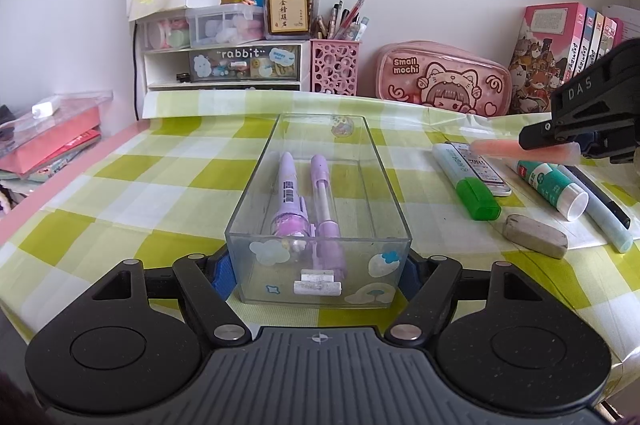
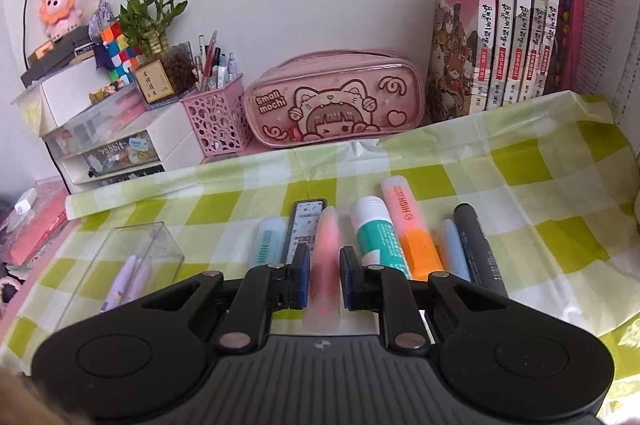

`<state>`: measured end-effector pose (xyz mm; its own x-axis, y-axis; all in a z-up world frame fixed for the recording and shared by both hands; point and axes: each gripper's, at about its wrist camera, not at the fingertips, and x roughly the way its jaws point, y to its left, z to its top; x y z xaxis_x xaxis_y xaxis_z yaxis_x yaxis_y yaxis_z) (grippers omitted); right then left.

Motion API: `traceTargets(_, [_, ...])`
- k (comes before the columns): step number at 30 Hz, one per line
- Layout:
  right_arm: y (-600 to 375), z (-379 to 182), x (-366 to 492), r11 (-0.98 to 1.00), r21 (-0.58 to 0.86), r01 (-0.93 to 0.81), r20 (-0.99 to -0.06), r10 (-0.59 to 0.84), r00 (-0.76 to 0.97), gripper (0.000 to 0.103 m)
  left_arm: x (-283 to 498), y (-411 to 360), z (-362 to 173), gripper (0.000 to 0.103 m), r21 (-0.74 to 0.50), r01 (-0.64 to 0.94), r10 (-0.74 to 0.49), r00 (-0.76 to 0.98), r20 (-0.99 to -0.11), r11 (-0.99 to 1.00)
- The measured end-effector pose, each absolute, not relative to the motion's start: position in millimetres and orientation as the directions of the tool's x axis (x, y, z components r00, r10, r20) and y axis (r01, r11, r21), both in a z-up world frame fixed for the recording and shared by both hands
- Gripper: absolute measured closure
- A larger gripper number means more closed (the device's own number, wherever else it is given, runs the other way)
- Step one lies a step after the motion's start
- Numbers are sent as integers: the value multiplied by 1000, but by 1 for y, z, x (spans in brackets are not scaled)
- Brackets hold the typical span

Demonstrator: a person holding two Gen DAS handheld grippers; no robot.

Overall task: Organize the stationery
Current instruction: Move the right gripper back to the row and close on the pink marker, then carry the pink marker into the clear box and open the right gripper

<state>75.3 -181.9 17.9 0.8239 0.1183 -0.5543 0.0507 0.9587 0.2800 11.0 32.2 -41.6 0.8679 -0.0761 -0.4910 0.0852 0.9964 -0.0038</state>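
A clear plastic tray sits mid-table with two purple pens and small white erasers inside. My left gripper holds the tray's near end between its blue pads. My right gripper is closed on a pink pen, lifted over the row of stationery; it also shows in the left wrist view. Below lie a green highlighter, a correction tape, a glue stick, an orange highlighter, a light blue pen, a black marker and a grey eraser.
A pink pencil case, a pink pen cup and a white drawer unit line the back wall. Books stand at the back right. Red boxes are stacked at the left edge.
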Motion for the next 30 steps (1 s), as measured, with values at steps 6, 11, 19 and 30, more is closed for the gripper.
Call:
traceTargets(6, [-171,21,82,905,425,-9,-542,263,798,84,10,34,-42,30,-9,91,-84,868,-489,996])
traceTargets(11, [-162,19,86,809,584,-73,-503,431,749,98,8,35,-42,30,-14,96,-91,870,-485,995])
traceTargets(19, [-150,14,94,781,617,-94,-511,488,708,96,6,37,-42,30,-17,102,-98,871,-481,995])
traceTargets(30, [-160,-9,111,798,601,-37,-581,469,666,82,4,39,-44,30,-10,108,-99,874,-476,994])
